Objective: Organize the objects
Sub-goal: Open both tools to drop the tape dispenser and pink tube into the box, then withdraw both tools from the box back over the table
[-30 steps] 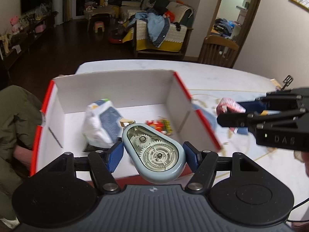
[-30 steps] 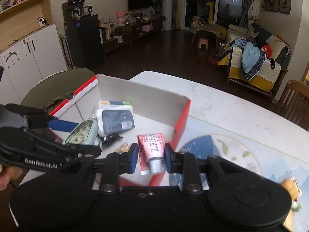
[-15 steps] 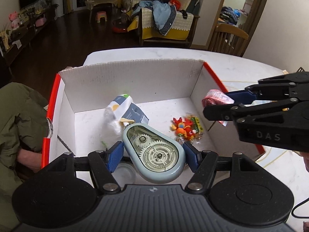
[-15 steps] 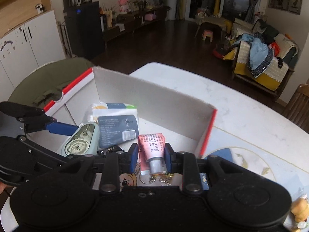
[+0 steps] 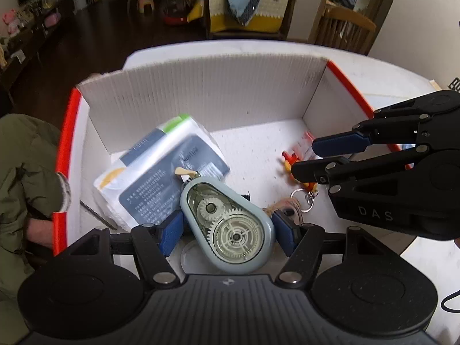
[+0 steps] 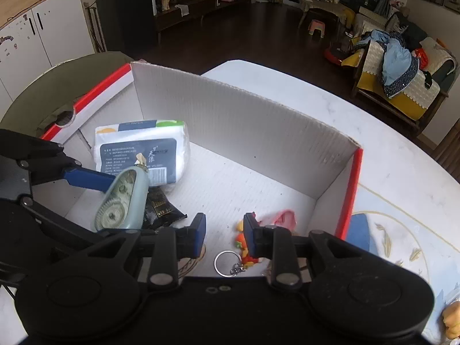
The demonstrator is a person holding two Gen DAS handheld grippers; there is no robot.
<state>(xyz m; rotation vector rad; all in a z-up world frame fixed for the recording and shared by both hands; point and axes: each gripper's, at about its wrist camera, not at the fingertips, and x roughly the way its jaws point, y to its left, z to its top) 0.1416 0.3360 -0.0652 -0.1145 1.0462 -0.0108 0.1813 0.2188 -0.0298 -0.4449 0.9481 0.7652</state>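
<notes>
Inside box (image 6: 244,120): tissues (image 6: 138,149), keychain (image 6: 230,263), tube (image 6: 283,220).

The pink-and-white printed tube (image 6: 283,219), clamped in the right gripper (image 6: 224,234) 0.5 s ago, has been released; it is now seen blurred on the floor of the white corrugated box with red edges (image 6: 258,126), beside the right finger. The jaws have been spread apart. Both grippers have been brought lower into the box.

Dark wood floor (image 6: 258,37), clothes-draped sofa (image 6: 402,86), white cabinet (image 6: 43,34), wooden chair (image 5: 345,28)
</notes>
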